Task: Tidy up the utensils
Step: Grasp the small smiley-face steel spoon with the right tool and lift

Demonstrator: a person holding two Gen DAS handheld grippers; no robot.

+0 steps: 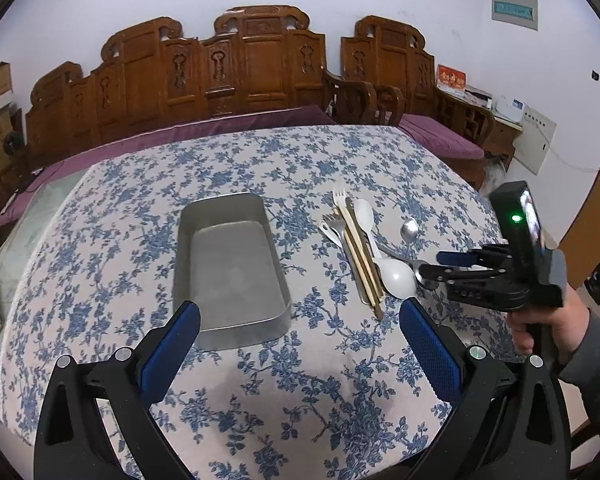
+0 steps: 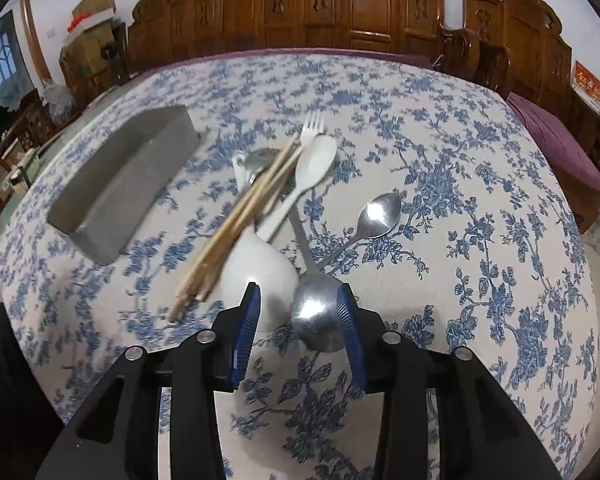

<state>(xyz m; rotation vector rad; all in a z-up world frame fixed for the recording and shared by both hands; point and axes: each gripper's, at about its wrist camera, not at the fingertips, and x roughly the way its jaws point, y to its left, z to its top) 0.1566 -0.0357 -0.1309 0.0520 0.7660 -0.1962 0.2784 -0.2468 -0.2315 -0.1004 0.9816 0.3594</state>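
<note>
Beside piled utensils (image 1: 364,248), metal tray (image 1: 188,240) (bare inside).

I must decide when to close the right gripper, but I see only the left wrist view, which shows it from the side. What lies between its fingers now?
Observer: The bowl of the large metal spoon lies between the fingers of the right gripper. The jaws are open.
Operator: Is something else in the gap also?
Observer: Partly. The left pad stands in front of the bowl of the big white spoon, which lies right beside the metal one.
Operator: Do any handles cross there?
Observer: Yes. The handle of the small metal spoon crosses the large spoon's handle just beyond the fingertips. I cannot tell which is on top.
</note>
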